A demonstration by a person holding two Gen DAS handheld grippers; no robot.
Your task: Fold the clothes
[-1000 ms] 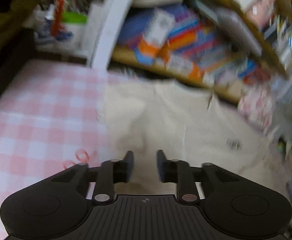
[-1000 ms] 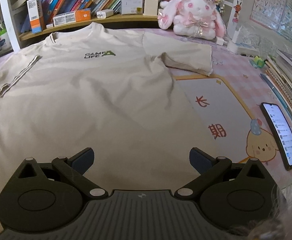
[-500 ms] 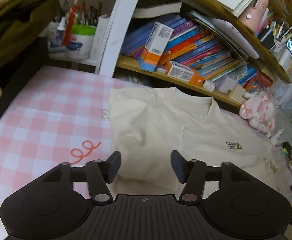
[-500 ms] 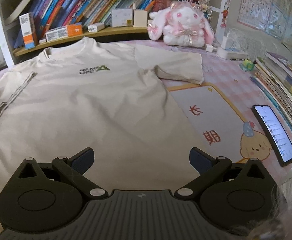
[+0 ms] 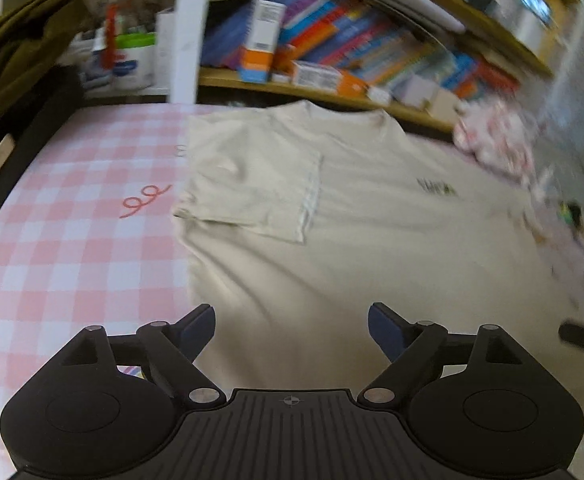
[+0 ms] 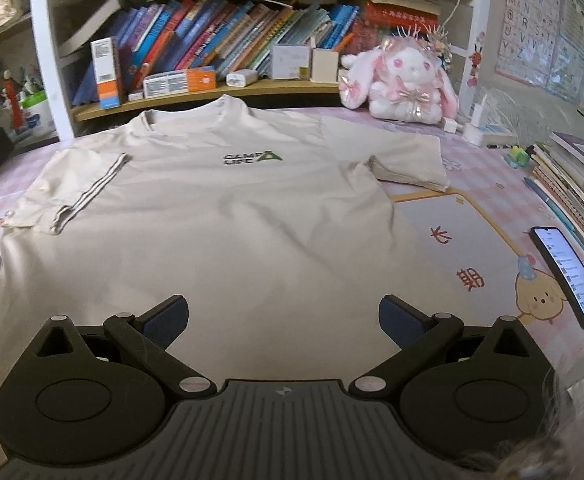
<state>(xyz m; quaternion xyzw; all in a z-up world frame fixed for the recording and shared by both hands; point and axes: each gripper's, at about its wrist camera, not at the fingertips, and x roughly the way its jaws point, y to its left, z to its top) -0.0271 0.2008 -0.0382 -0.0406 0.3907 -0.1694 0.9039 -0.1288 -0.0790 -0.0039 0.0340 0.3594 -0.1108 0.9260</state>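
Beige T-shirt (image 6: 220, 216) chest print (image 6: 252, 157) reads "CAMP LIFE"

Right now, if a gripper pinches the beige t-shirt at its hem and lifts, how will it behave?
Probably floppy: the t-shirt lies flat with soft wrinkles, and its folded sleeve drapes limply. Likely light, since it looks like thin fabric. It may drag across the checked tablecloth rather than lift clean, and the folded sleeve could fall open. Both grippers are empty.
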